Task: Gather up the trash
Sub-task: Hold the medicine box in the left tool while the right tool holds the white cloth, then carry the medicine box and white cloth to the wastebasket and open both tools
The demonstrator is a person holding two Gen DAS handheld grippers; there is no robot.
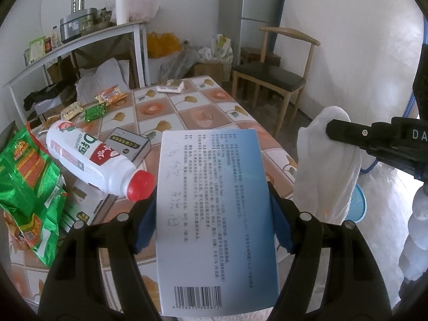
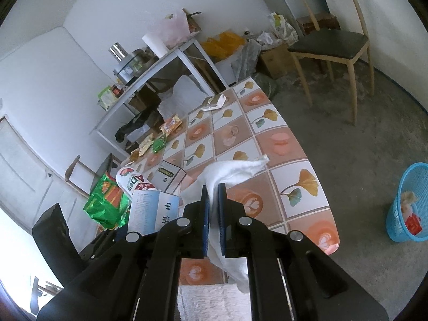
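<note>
Left tongs (image 1: 214, 214) clamp a box (image 1: 214, 214) wide, right tongs (image 2: 213, 200) pinch a tissue (image 2: 230, 169), lifted for the bin (image 2: 409, 203).

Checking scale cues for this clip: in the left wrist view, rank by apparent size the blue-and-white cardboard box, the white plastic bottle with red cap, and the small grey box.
1. Blue-and-white cardboard box, though it is nearest the camera, so its lead is unsure.
2. White plastic bottle with red cap.
3. Small grey box.
</note>
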